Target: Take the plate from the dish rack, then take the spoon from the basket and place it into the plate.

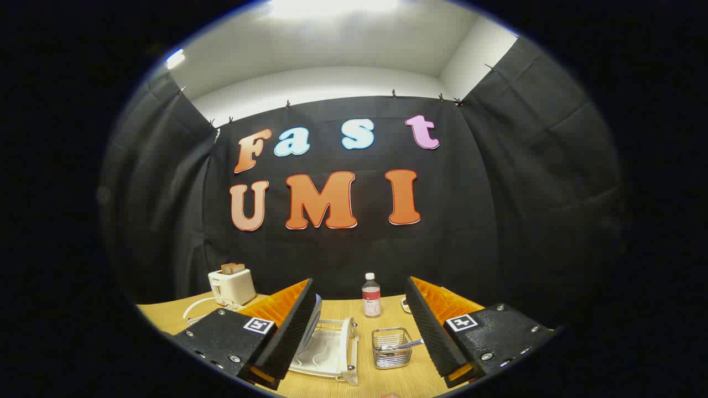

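Gripper [359, 326], lower frame: jaws spread wide, holding nothing. Between them: dish rack [332, 351] with upright plate [313, 320] at lower centre-left; wire basket [391, 347] with spoon [406, 345] to its right. Advise lowering squarely, fingers straddling plate rim before closing. Bottle [371, 296] beyond.

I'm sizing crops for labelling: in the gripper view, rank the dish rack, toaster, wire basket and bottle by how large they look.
1. dish rack
2. toaster
3. wire basket, close to the toaster; unsure
4. bottle

The gripper is open.
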Demonstrator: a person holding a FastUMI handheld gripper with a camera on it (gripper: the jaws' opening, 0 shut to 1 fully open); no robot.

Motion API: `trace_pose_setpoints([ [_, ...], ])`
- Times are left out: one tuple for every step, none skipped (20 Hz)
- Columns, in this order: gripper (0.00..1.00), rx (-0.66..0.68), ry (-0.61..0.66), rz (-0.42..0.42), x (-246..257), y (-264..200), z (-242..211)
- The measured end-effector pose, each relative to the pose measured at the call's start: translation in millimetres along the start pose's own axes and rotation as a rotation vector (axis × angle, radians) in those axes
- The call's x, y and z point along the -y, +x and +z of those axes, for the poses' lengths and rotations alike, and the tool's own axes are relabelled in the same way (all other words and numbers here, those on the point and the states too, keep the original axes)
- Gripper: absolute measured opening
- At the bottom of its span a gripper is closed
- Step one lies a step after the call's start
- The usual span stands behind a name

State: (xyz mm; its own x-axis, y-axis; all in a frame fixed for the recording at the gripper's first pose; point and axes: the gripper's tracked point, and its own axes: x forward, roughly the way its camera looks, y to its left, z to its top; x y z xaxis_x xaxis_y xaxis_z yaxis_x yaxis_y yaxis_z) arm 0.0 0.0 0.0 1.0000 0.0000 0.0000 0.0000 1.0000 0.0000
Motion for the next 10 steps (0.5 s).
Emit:
trace_pose_setpoints([
  [0.97, -0.007, -0.009, 0.004, -2.6, 1.1, -0.9],
  [0.97, -0.006, -0.015, 0.014, -7.9, 2.5, 0.4],
  [0.97, -0.002, -0.016, 0.021, -11.8, 3.6, 2.6],
  [0.97, 0.005, -0.015, 0.029, -16.1, 5.4, 4.8],
  [0.97, 0.001, -0.013, 0.032, -19.7, 7.7, 6.4],
  [0.97, -0.008, -0.019, 0.045, -24.0, 8.6, 5.8],
  [0.97, -0.01, -0.025, 0.051, -28.3, 11.1, 9.9],
  [0.97, -0.015, -0.031, 0.06, -32.0, 13.6, 13.0],
  [0.97, -0.019, -0.031, 0.069, -36.2, 16.1, 16.6],
  [0.97, -0.023, -0.026, 0.076, -39.4, 18.4, 17.6],
])
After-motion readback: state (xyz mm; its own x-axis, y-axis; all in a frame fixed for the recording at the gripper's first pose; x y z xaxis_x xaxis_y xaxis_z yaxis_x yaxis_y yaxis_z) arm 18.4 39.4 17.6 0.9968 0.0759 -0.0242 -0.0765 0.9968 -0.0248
